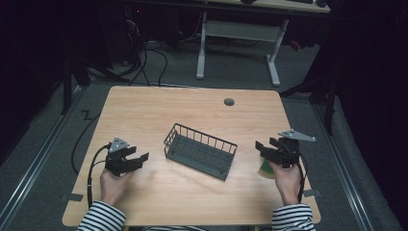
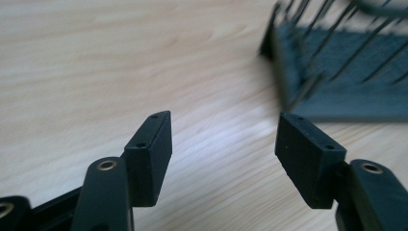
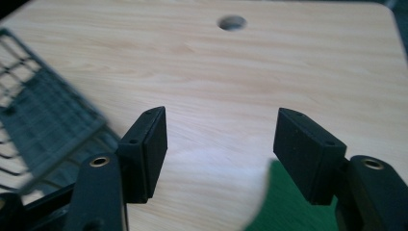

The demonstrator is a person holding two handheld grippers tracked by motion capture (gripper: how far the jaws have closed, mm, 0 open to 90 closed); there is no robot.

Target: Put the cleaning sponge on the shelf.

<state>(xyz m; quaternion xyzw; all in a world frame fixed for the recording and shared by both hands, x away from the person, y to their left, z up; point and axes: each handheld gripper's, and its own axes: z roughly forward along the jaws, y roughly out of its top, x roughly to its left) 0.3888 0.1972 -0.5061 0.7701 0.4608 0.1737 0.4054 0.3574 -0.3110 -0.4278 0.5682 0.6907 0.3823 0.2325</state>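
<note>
Under the right gripper [image 1: 267,147], in the high view, a green thing [image 1: 266,167] lies on the table [image 1: 192,103] mostly hidden by the gripper body and the hand [image 1: 287,180]; only a small edge of it peeks out, so what it is cannot be told. The right gripper view catches it as a blurred green patch [image 3: 284,204] low between the jaws, cut off by the bottom edge. The jaws stand apart there with bare wood between them, the pads pressing on nothing.

Counted: one wire basket [image 1: 199,150], one green thing, two grippers, two hands in striped sleeves, and one round hole [image 1: 229,102] in the tabletop near its far edge.

The basket sits at the middle of the table, between the two grippers and apart from both. The high view gives it whole and at an angle to the table's edges. The left gripper view shows one blurred corner [image 2: 337,62] at the upper right, cut off by the frame; the right gripper view shows a blurred end [image 3: 43,125] at the left.

The left gripper [image 1: 139,159], held by the left hand [image 1: 113,185], is likewise spread wide over bare wood, gripping nothing.
</note>
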